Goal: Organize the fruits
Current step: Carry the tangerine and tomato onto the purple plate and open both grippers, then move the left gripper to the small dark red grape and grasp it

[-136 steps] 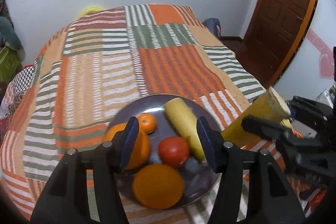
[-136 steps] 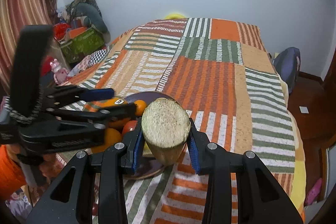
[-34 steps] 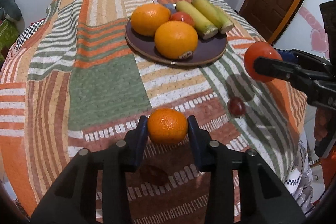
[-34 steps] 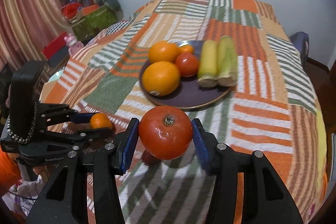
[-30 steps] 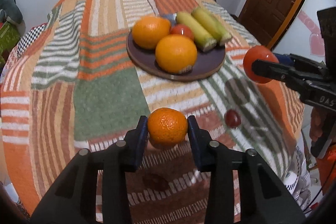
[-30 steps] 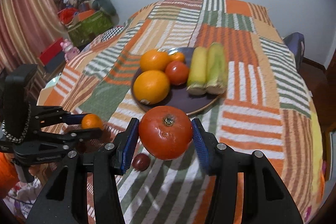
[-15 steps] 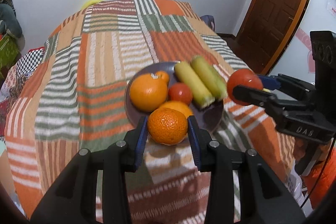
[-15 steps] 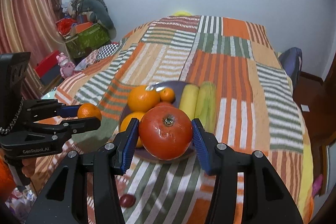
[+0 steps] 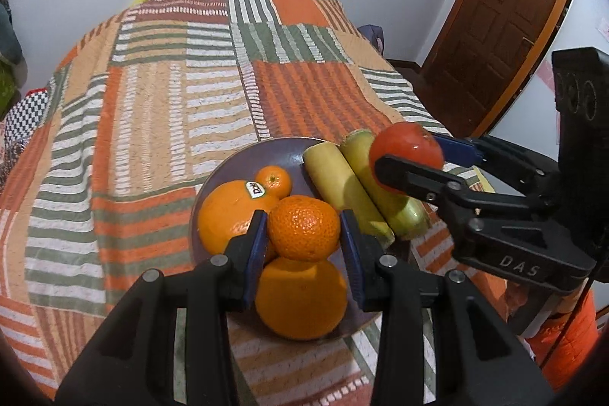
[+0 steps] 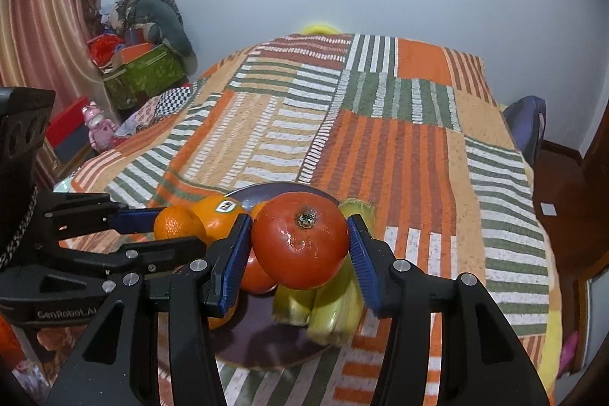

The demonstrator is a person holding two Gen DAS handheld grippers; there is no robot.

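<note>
My left gripper (image 9: 303,233) is shut on a small mandarin (image 9: 303,228) and holds it just above the dark plate (image 9: 243,162). On the plate lie two big oranges (image 9: 228,212), a tiny mandarin (image 9: 273,180) and two yellow-green stalks (image 9: 344,193). My right gripper (image 10: 300,246) is shut on a red tomato (image 10: 300,240), over the plate's right side above the stalks (image 10: 335,303). The tomato also shows in the left wrist view (image 9: 405,149). Another tomato (image 10: 259,276) lies on the plate, partly hidden.
The plate sits near the front of a bed with a striped patchwork cover (image 9: 171,94). A brown door (image 9: 506,10) is at the right. Boxes and toys (image 10: 141,67) are piled at the left wall. A blue bag (image 10: 527,124) stands beside the bed.
Both grippers have moved forward and down over the plate, each still holding its fruit. The plate now lies directly under them.
</note>
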